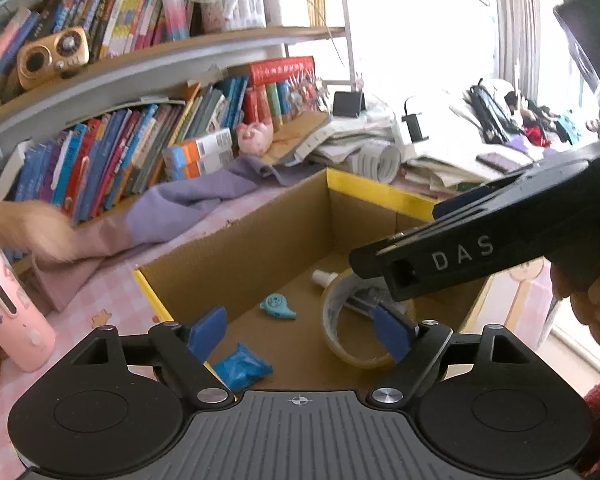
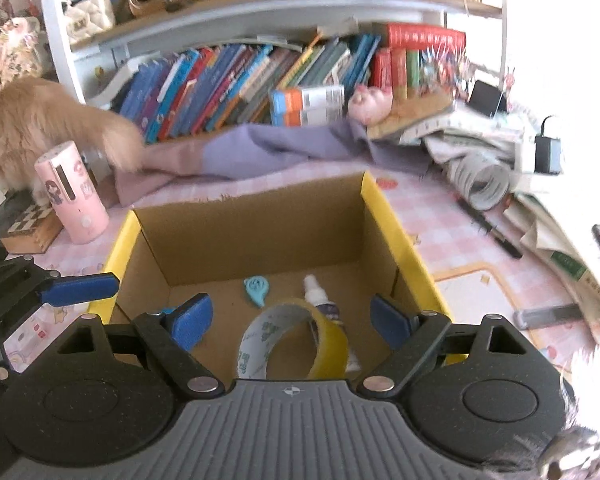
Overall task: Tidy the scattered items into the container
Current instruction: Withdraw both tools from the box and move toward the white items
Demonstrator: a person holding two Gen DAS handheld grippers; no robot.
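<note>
A cardboard box with yellow rim stands on the pink desk; it also shows in the right wrist view. Inside lie a yellow tape roll, a small white bottle, a light-blue whistle-shaped toy and a blue packet. My left gripper is open and empty above the box's near left corner. My right gripper is open and empty just above the tape roll. The right gripper's body reaches over the box in the left wrist view.
A pink cylinder and a chess box stand left of the box. A fluffy cat moves by the bookshelf. Purple cloth lies behind the box. Papers, a pen and a charger clutter the right.
</note>
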